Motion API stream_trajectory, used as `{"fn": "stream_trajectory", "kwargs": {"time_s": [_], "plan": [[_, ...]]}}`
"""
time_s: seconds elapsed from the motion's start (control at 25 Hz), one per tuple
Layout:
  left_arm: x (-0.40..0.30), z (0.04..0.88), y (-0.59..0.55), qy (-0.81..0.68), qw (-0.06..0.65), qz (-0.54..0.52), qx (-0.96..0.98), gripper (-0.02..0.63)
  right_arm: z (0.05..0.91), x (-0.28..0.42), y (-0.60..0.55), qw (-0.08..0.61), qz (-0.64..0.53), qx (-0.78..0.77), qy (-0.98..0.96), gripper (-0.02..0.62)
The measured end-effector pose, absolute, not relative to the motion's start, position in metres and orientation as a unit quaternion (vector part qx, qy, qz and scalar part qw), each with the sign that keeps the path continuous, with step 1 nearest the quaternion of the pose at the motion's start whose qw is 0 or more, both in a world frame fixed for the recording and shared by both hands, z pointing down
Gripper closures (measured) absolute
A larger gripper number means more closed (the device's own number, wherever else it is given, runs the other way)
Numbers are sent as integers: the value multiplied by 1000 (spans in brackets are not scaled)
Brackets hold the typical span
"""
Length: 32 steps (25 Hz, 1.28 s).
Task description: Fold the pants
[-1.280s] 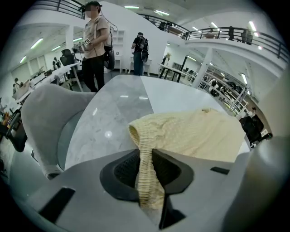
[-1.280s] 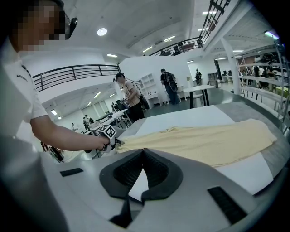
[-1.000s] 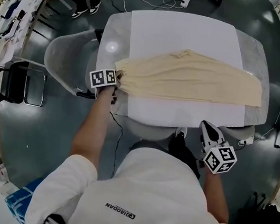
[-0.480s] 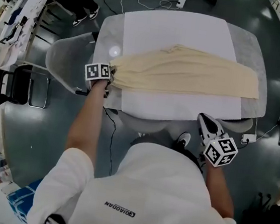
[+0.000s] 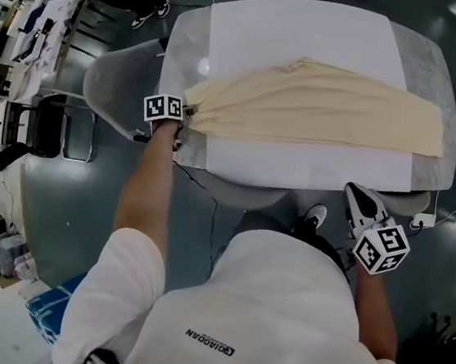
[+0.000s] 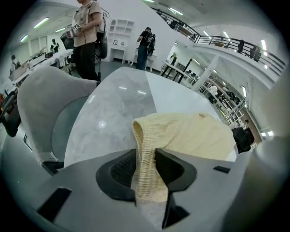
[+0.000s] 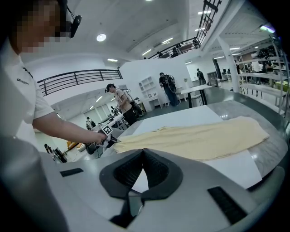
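Note:
Cream pants [image 5: 320, 106] lie flat across the white sheet [image 5: 296, 29], waistband at the left, legs to the right. My left gripper [image 5: 185, 116] is at the table's left edge, at the waistband. In the left gripper view the ribbed waistband [image 6: 144, 167] stands between the jaws of the left gripper [image 6: 146, 153], which have just been opening and no longer pinch it. My right gripper [image 5: 354, 192] hovers off the near right edge, shut and empty. In the right gripper view the right gripper [image 7: 142, 152] has its tips together and the pants [image 7: 199, 138] lie beyond.
The rounded grey table [image 5: 428, 61] carries the sheet. A grey chair [image 5: 116, 89] stands at its left, a black frame [image 5: 53, 124] further left. Cables [image 5: 446, 216] run over the dark floor. Other people [image 6: 88, 31] stand beyond the table.
The left gripper's jaws have spread around the waistband, and it has sunk slightly at the table's left edge. The right gripper has drifted to the right below the near edge.

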<state>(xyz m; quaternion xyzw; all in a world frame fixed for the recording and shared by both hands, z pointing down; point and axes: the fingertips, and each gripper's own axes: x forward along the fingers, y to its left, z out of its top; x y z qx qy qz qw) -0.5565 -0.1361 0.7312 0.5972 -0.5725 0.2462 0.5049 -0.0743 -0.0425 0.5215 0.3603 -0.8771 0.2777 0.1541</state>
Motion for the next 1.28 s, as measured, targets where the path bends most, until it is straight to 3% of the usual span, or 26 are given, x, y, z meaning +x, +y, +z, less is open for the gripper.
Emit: {"fn": "stream_trajectory", "kwargs": {"time_s": [0.24,0.4,0.56,0.76,1.28], "plan": [[-557,740,-128,-567,528,259,576,385,528,-84,-53,144,289,365,-873,574],[-556,741,-126,-587,504,284,567,387,528,-93,-53,146,290,361,-874,574],[-550,740,-129,-601,470,317,564,466,529,-93,-54,148,289,362,-874,574],[-546,739,-133,-598,477,296,572,517,532,-85,-51,153,287,365,-872,574],[-510,654,-151,-604,461,188,623,534,520,-39,-50,129,272,350,-887,574]]}}
